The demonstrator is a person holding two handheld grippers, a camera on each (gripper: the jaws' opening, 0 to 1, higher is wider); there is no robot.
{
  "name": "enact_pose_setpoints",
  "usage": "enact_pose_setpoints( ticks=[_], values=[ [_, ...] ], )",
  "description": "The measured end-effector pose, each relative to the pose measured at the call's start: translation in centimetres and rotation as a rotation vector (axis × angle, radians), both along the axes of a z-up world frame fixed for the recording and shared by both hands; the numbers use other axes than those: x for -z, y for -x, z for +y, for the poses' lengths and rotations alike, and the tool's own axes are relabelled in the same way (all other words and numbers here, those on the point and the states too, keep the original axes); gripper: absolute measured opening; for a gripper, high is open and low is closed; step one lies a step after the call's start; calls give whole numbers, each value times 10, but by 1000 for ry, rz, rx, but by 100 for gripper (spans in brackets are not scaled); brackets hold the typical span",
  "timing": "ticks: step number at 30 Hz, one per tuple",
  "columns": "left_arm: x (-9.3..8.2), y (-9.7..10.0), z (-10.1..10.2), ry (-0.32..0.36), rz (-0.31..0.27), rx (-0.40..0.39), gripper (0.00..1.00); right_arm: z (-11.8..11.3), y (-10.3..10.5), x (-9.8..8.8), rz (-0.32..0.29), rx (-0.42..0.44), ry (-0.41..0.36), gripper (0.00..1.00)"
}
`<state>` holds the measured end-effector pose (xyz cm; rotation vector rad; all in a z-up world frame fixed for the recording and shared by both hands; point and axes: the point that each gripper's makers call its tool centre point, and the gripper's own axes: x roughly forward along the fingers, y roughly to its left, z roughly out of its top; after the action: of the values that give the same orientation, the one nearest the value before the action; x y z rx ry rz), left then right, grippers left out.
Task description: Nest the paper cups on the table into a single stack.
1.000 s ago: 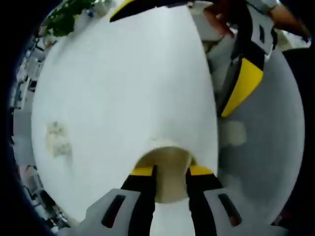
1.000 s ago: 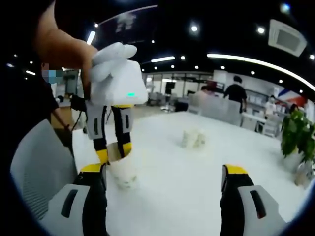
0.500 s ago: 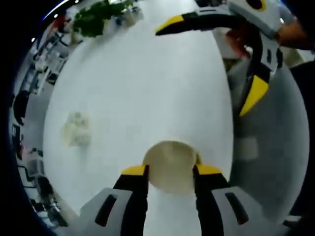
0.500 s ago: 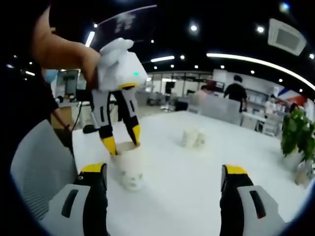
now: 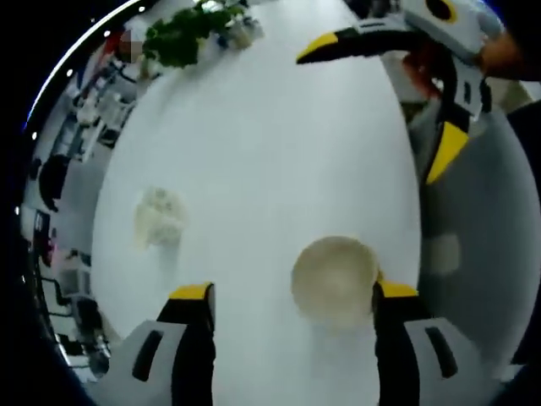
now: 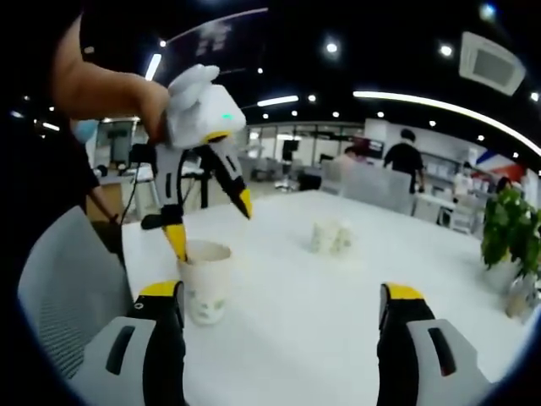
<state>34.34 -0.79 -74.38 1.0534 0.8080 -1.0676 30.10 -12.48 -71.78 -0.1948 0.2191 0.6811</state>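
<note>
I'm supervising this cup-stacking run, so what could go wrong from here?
The left gripper hangs open right over the upright paper cup, one jaw tip close to the rim; any sideways drift might tip it.

That cup stands near the table edge, so a knock could send it off.

The other cups look like a blurry cluster; gripping one cleanly with the open right gripper may be awkward.

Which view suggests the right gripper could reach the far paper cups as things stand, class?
Probably the right gripper view: the right gripper is open, and bare table lies between it and the far paper cups.
</note>
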Motion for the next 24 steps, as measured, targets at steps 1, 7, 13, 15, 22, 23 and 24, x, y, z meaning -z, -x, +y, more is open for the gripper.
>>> enact_pose_setpoints(
  ticks=[1, 7, 13, 15, 22, 23, 24],
  values=[
    [-3, -4, -1, 2, -46, 22, 76, 0, 0, 0, 0, 0, 0, 94],
    [0, -9, 8, -63, -108, 56, 74, 2, 1, 2, 5, -7, 4, 94],
    [-3, -18, 12, -52, -113, 44, 76, 3, 2, 0, 2, -11, 6, 94],
    [-2, -19, 11, -47, -111, 35, 81, 3, 2, 1, 3, -12, 7, 94],
    [8, -13, 13, -3, -65, -32, 99, -1, 0, -3, 4, 8, -13, 94],
    [10, -13, 14, -6, -66, -26, 99, -2, -1, -2, 4, 10, -16, 94],
    [12, -12, 17, -15, -58, -29, 100, -2, -1, -3, 4, 11, -18, 94]
  ],
)
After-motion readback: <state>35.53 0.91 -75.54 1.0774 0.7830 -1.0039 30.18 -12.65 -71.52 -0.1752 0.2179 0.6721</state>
